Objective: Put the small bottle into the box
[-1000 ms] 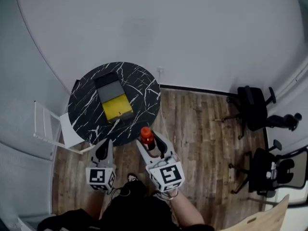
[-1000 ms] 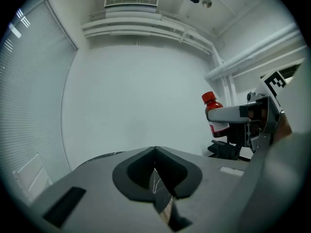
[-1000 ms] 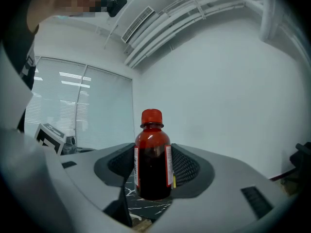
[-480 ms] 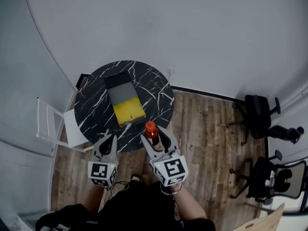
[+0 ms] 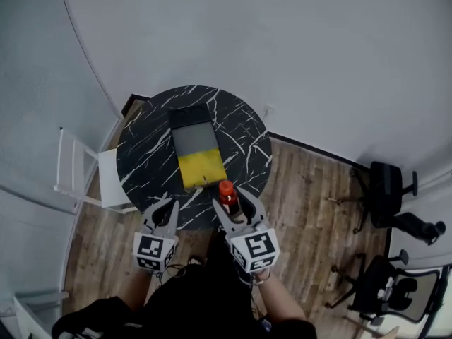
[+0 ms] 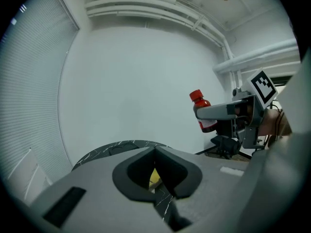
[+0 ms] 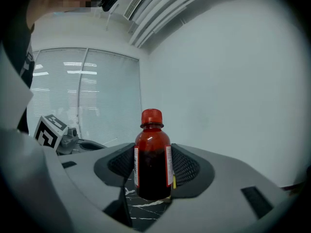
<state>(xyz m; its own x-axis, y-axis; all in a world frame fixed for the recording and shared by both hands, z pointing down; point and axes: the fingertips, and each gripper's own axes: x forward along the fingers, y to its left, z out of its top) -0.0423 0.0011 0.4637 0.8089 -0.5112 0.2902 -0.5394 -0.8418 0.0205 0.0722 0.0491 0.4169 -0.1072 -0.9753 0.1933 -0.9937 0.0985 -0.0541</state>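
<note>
One small bottle (image 5: 227, 193) with a red cap and dark red contents stands upright, clamped between the pads of the right gripper (image 5: 238, 207), over the near edge of the one round black marble table (image 5: 145, 162). One box (image 5: 192, 135), grey and yellow, lies on that table just beyond the bottle. The left gripper (image 5: 164, 213), jaws together and empty, hangs beside it. One white chair (image 5: 79, 182) stands left of the table
</note>
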